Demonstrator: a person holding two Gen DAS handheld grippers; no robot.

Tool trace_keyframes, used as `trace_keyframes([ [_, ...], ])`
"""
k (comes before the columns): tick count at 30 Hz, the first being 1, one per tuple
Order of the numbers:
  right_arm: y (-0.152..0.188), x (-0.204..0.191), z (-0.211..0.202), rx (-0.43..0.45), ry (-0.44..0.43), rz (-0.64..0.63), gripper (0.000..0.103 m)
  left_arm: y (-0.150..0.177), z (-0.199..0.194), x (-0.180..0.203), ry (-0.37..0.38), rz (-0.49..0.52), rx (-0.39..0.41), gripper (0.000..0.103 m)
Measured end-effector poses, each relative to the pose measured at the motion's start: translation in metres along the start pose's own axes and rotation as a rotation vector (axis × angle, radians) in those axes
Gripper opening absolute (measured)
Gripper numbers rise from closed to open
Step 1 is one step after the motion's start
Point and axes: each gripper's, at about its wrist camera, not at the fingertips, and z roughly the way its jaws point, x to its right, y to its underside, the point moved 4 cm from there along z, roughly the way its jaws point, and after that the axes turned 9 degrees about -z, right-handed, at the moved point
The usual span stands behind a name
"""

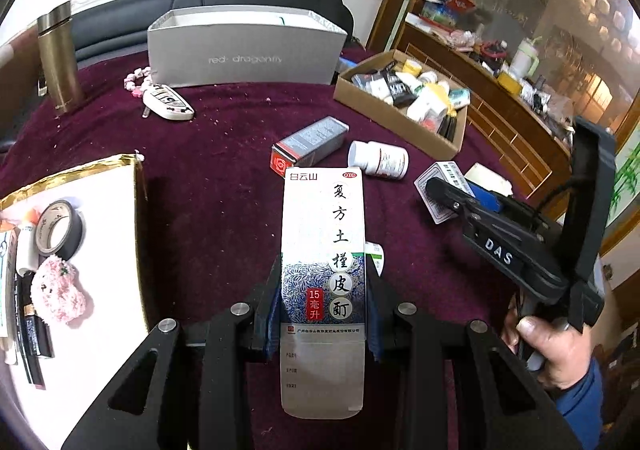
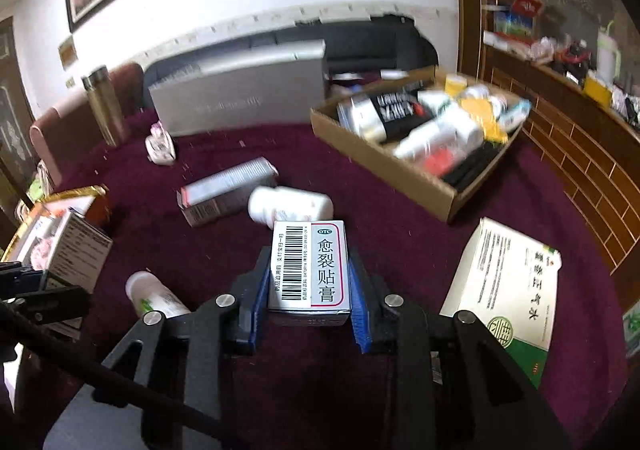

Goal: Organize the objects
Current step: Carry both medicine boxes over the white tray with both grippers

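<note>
The tall carton [image 1: 323,270] reads 白云山, OTC, 复方土槿皮酊 and, in red, 15毫升. The grey box [image 1: 244,50] at the back says "red dragonfly". The black gripper [image 1: 434,186] at right carries the letters DAS. The small carton [image 2: 310,268] shows a barcode, OTC and 愈裂贴膏.

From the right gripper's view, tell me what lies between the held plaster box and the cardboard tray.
The right gripper holds the small plaster box. A white pill bottle lies on its side just beyond it, left of the line to the cardboard tray. Otherwise only bare maroon cloth shows.
</note>
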Motion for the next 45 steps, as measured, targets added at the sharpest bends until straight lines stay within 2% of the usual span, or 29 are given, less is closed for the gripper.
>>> trace_keyframes([
  [4, -0.003, -0.015, -0.003, 0.028, -0.017, -0.04, 0.031, -0.001, -0.014, -0.01, 0.001, -0.024, 0.017, 0.029],
  [10, 0.0, -0.021, 0.0, 0.016, -0.033, -0.055, 0.031, 0.004, -0.039, -0.039, -0.088, -0.055, 0.064, 0.029],
  [16, 0.002, -0.021, 0.002, 0.012, -0.03, -0.053, 0.031, 0.001, -0.055, -0.073, -0.141, -0.105, 0.11, 0.029],
  [20, 0.003, -0.021, 0.003, 0.01, -0.026, -0.057, 0.031, 0.002, -0.065, -0.094, -0.148, -0.141, 0.122, 0.029],
  [25, 0.001, -0.021, 0.0, 0.019, -0.03, -0.055, 0.031, 0.013, -0.064, -0.111, -0.141, -0.162, 0.084, 0.029],
  [30, -0.005, -0.028, -0.009, 0.044, -0.037, -0.029, 0.031, 0.022, -0.05, -0.125, -0.173, -0.172, 0.029, 0.029],
  [35, -0.021, -0.074, -0.024, 0.047, -0.176, -0.005, 0.031, 0.03, -0.039, -0.136, -0.186, -0.188, -0.024, 0.029],
  [40, -0.049, -0.149, -0.015, -0.033, -0.338, -0.053, 0.032, 0.035, -0.033, -0.145, -0.186, -0.216, -0.057, 0.029],
  [45, -0.068, -0.211, 0.011, -0.101, -0.364, -0.157, 0.032, 0.038, -0.028, -0.149, -0.185, -0.234, -0.077, 0.029],
])
